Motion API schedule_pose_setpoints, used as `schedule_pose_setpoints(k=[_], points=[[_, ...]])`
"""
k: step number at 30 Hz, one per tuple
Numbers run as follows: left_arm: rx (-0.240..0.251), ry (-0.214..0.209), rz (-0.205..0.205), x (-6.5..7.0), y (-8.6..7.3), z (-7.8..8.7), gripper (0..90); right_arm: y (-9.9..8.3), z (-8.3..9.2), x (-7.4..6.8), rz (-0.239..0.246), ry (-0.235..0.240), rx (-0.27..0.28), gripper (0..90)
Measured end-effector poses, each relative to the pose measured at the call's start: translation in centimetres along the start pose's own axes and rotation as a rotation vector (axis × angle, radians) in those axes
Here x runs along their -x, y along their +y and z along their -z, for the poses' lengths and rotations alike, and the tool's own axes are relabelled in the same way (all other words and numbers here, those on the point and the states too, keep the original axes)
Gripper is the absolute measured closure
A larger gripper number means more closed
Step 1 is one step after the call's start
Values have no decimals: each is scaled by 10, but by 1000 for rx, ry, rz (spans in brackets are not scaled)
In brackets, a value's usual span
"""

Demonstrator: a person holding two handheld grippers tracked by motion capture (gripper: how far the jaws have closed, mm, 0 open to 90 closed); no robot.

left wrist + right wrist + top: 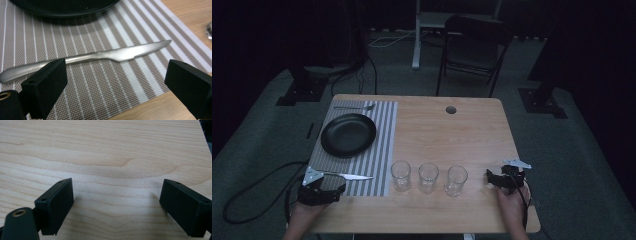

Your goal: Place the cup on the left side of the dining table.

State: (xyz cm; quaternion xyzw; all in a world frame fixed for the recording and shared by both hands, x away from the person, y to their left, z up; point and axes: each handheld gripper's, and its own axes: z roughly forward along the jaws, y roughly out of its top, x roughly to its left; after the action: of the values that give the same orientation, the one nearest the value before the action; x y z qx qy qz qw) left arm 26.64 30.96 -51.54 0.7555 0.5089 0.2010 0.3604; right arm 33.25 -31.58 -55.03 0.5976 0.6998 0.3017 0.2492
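Left tongs (337, 189) sit at the near left corner of the surface (462, 130), jaws spread wide with nothing pressed between them. In the left gripper view the two black pads (45, 85) stand apart over the striped placemat (100, 82), and the knife (100, 55) lies flat on the mat just beyond them, its handle end passing behind the left pad and its blade pointing away toward the mat's edge; neither pad clamps it. From the high view the knife (352, 176) lies along the near edge of the placemat (382, 130), blade tip toward the glasses.

Right tongs (490, 176) rest near the near right corner, held by the person's right hand (512, 202). In the right gripper view their jaws are open too, with only bare wood (105, 152) between and beyond them.

On the placemat, farther back, sits a black plate (348, 134), and a fork (354, 107) lies along the mat's far edge. Three clear glasses stand in a row near the near edge at the middle of the surface: one (400, 175) just beside the mat, one (428, 177) in the middle, one (456, 180) nearest the right tongs, all upright and apart from each other.
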Motion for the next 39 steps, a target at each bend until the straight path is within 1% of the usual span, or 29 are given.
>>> schedule_pose_setpoints(k=[1, 3, 4, 8, 9, 10, 12, 13, 15, 16, 17, 19, 20, 21, 22, 24, 25, 26, 28, 29, 30, 32, 33, 34, 35, 37, 38, 39], points=[[1, -3, -9, 2, 1, 1, 49, 0, 0, 0, 0, 0, 0, 115], [1, -3, -9, 2, 1, 1, 50, 0, 0, 0, 0, 0, 0, 115], [10, -18, -37, 8, 8, 2, 50, 0, 0, 0, 0, 0, 0, 115], [14, -44, -61, 14, 14, 3, 50, 0, 0, 0, 0, 0, 0, 115], [24, -48, -69, 16, 15, 4, 50, 0, 0, 0, 0, 0, 0, 115], [25, -65, -73, 17, 17, 5, 50, 0, 0, 0, 0, 0, 0, 115], [33, -72, -87, 21, 20, 6, 50, 0, 0, 0, 0, 0, 0, 115], [37, -94, -91, 23, 22, 7, 50, 0, 0, 0, 0, 0, 0, 115], [37, -93, -114, 27, 25, 7, 50, 0, 0, 0, 0, 0, 0, 115], [38, -104, -116, 28, 26, 7, 50, 0, 0, 0, 0, 0, 0, 115], [43, -98, -125, 31, 28, 7, 50, 0, 0, 0, 0, 0, 0, 115], [50, -120, -137, 34, 32, 8, 50, 0, 0, 0, 0, 0, 0, 115], [51, -121, -142, 36, 33, 8, 50, 0, 0, 0, 0, 0, 0, 115], [49, -132, -148, 38, 35, 8, 50, 0, 0, 0, 0, 0, 0, 115], [55, -133, -165, 40, 37, 9, 50, 0, 0, 0, 0, 0, 0, 115], [56, -157, -180, 44, 40, 9, 50, 0, 0, 0, 0, 0, 0, 115], [62, -153, -187, 46, 41, 9, 50, 0, 0, 0, 0, 0, 0, 115], [62, -169, -190, 46, 43, 9, 50, 0, 0, 0, 0, 0, 0, 115], [72, -167, -196, 49, 47, 10, 50, 0, 0, 0, 0, 0, 0, 115], [77, -181, -196, 50, 49, 11, 50, 0, 0, 0, 0, 0, 0, 115], [84, -181, -198, 51, 50, 12, 50, 0, 0, 0, 0, 0, 0, 115], [81, -189, -204, 52, 52, 12, 50, 0, 0, 0, 0, 0, 0, 115], [92, -194, -216, 55, 54, 13, 50, 0, 0, 0, 0, 0, 0, 115], [96, -205, -218, 56, 55, 13, 50, 0, 0, 0, 0, 0, 0, 115], [99, -221, -228, 58, 56, 14, 50, 0, 0, 0, 0, 0, 0, 115], [95, -223, -242, 60, 59, 14, 50, 0, 0, 0, 1, 0, 0, 115], [102, -235, -247, 62, 60, 14, 50, 0, 0, 0, 1, 0, 0, 115], [105, -233, -252, 64, 62, 14, 51, 0, 0, 0, 1, 0, 0, 115]])
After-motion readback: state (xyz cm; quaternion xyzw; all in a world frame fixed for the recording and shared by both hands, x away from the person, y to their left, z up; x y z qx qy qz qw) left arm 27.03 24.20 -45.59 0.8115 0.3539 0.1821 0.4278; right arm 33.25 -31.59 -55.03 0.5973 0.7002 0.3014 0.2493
